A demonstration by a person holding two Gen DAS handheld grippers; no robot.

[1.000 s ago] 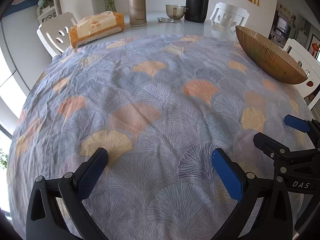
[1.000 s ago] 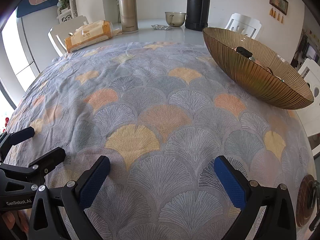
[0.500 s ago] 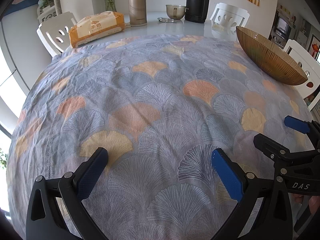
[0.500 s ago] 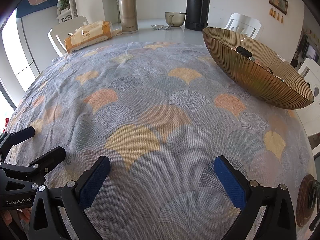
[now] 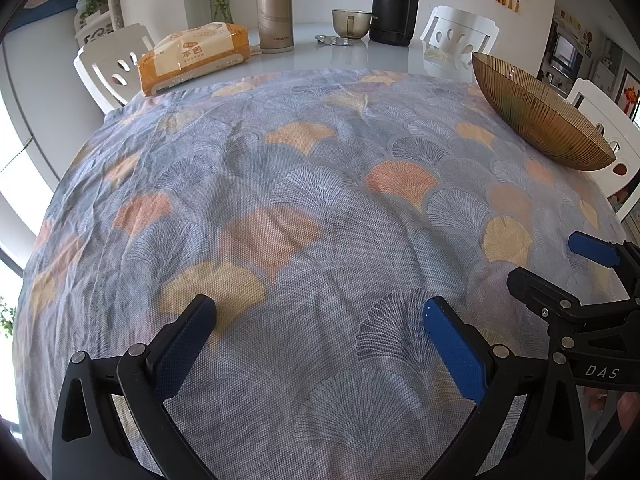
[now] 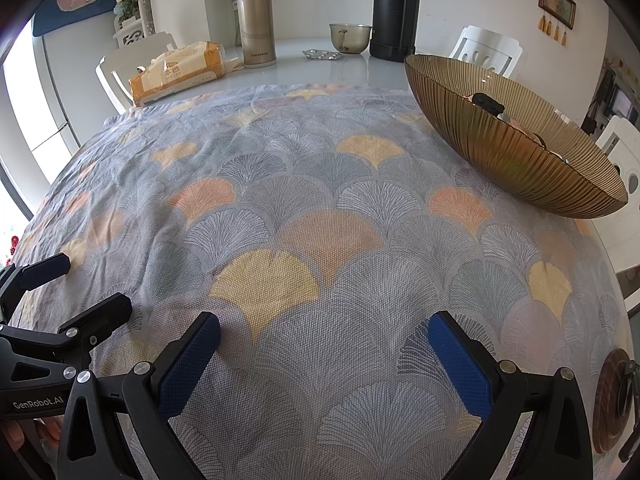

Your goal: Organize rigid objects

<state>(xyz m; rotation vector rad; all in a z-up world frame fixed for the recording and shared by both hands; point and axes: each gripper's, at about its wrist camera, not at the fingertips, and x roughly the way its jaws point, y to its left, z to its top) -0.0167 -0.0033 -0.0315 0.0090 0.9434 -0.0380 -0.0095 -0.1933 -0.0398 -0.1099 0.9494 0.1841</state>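
Observation:
An amber ribbed glass bowl (image 6: 516, 148) stands at the right of the patterned cloth (image 6: 320, 200), and a dark object (image 6: 486, 102) with other small items lies inside it. In the left wrist view the bowl (image 5: 540, 116) is at the far right. My left gripper (image 5: 320, 316) hovers open over the near cloth, nothing between its blue pads. My right gripper (image 6: 326, 330) is open too, beside it. Each gripper shows in the other's view: the right one (image 5: 560, 264) at the right edge, the left one (image 6: 80, 284) at the left edge.
At the table's far end stand a tissue pack (image 5: 192, 58), a gold flask (image 5: 274, 8), a tall black flask (image 5: 394, 0), a small glass cup (image 5: 350, 22) and a blister pack (image 5: 332, 40). White chairs (image 5: 460, 36) ring the table. A round brown object (image 6: 614, 400) sits off the right edge.

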